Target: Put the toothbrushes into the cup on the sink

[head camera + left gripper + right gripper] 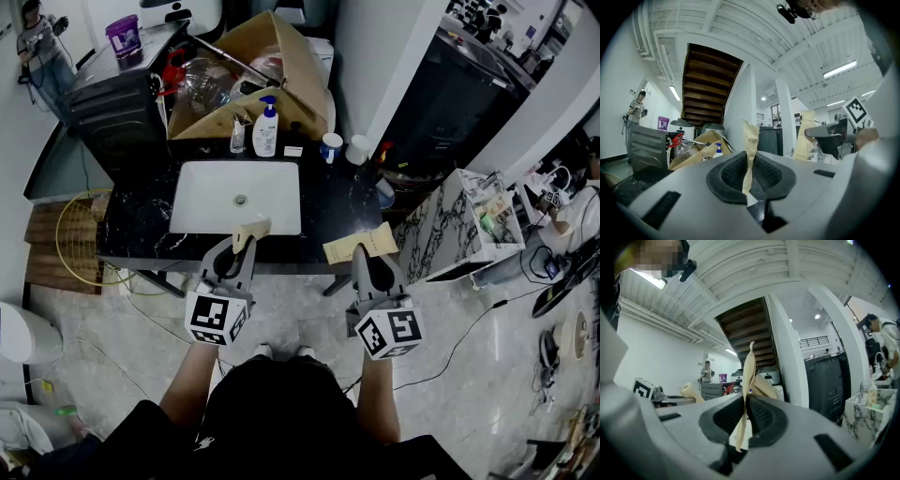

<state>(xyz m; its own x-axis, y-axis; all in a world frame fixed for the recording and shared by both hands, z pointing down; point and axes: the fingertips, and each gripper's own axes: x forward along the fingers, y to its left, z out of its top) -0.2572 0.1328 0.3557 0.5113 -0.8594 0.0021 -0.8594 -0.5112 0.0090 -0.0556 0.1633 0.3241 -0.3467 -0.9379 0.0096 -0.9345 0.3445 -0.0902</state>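
Both grippers hover in front of the black marble counter with its white sink. My left gripper is shut on a tan paper toothbrush packet that sticks up between the pads. My right gripper is shut on a second tan paper toothbrush packet, which stands upright between its pads. A white cup with a blue rim and a plain white cup stand at the counter's back right, well beyond both grippers. The brushes themselves are hidden inside the paper.
A soap pump bottle and a small clear bottle stand behind the basin. An open cardboard box leans at the back. A dark appliance is at the left, a marble-fronted shelf unit at the right. Cables lie on the floor.
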